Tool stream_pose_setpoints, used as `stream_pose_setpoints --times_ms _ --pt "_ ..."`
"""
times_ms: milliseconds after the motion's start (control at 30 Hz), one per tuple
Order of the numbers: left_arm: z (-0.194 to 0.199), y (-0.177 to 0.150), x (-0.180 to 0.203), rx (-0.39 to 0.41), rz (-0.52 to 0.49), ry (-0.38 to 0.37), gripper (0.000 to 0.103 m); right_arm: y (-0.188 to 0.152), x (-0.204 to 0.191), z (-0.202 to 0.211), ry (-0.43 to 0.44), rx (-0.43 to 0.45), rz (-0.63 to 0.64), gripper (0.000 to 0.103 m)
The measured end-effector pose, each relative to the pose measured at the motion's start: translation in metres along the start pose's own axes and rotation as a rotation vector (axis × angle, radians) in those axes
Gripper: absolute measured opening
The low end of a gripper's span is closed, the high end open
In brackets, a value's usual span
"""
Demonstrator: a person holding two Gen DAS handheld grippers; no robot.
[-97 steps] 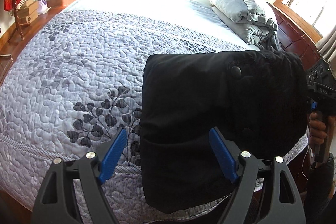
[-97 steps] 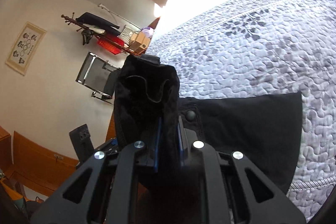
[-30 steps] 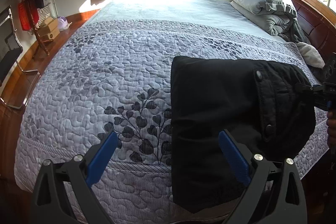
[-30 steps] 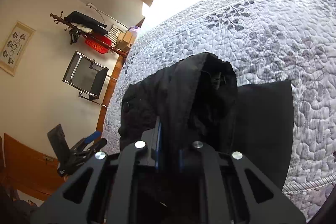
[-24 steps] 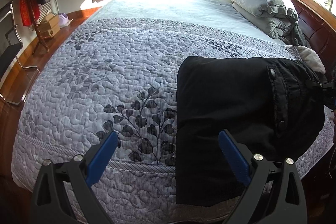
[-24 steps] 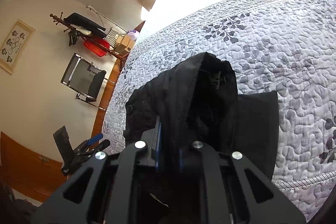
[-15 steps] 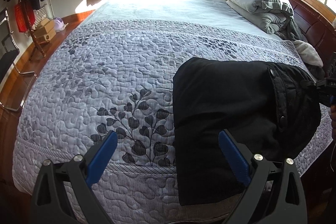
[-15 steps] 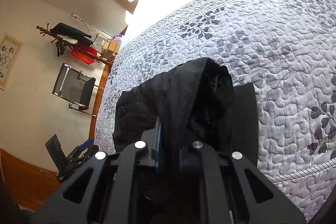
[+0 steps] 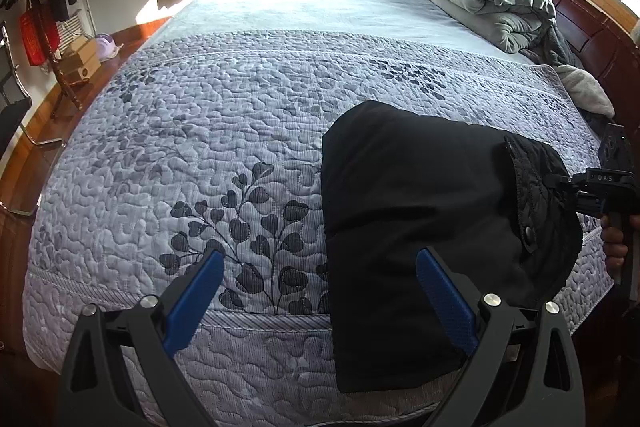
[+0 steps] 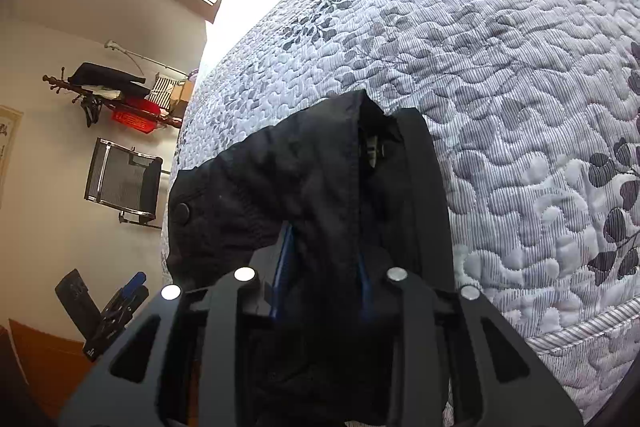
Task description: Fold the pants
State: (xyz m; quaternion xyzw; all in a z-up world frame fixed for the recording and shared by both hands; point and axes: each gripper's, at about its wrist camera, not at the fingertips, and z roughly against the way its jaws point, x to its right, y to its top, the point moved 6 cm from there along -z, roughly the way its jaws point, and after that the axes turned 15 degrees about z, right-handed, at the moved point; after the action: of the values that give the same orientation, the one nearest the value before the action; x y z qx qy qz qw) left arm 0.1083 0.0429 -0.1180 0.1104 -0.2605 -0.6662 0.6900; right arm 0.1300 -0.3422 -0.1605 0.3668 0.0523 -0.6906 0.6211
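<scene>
Bunched black pants (image 10: 304, 195) cover most of the right tongs' (image 10: 320, 263) blue pads (image 10: 285, 259), so contact cannot be judged. The pants' lower layers are hidden under the top fold; a small, perhaps metal clip (image 10: 373, 149) is indistinct.

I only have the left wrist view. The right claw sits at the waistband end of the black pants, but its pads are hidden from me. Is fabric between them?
Observer: Yes. In the right wrist view the black pants bunch between the right claw's blue pads, and the jaws are opening.
Operator: Anything showing inside that bunch?
Observer: A small metal fastener, probably a zipper pull, sits in the fold near the top.
Operator: And my left claw, seen from there?
Observer: The left claw hangs off the bed's edge, apart from the pants.
</scene>
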Motion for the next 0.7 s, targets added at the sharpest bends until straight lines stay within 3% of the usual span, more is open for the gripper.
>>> stream_pose_setpoints --times_ms 33,67,267,433,500,567,700 --pt "0.0 0.0 0.001 0.0 -0.005 0.001 0.098 -0.004 0.0 0.006 -0.022 0.001 0.008 0.051" --pt "0.0 -0.001 0.001 0.001 -0.009 0.004 0.098 -0.008 -0.002 0.012 -0.028 0.007 0.019 0.053" --pt "0.002 -0.002 0.001 0.004 -0.013 0.008 0.098 -0.05 -0.011 0.045 -0.038 -0.024 0.054 0.054" --pt "0.0 -0.008 0.002 -0.012 -0.001 0.007 0.098 -0.079 -0.017 0.044 -0.017 -0.054 0.038 0.054" --pt "-0.002 -0.012 0.004 -0.024 0.003 0.004 0.098 -0.085 -0.016 0.036 -0.003 -0.065 0.018 0.052" --pt "-0.005 -0.016 0.007 -0.032 0.0 0.0 0.098 -0.088 -0.014 0.028 0.005 -0.067 -0.003 0.038" --pt "-0.02 -0.027 0.012 -0.084 -0.006 0.006 0.098 -0.089 -0.015 0.025 0.009 -0.069 -0.007 0.032"
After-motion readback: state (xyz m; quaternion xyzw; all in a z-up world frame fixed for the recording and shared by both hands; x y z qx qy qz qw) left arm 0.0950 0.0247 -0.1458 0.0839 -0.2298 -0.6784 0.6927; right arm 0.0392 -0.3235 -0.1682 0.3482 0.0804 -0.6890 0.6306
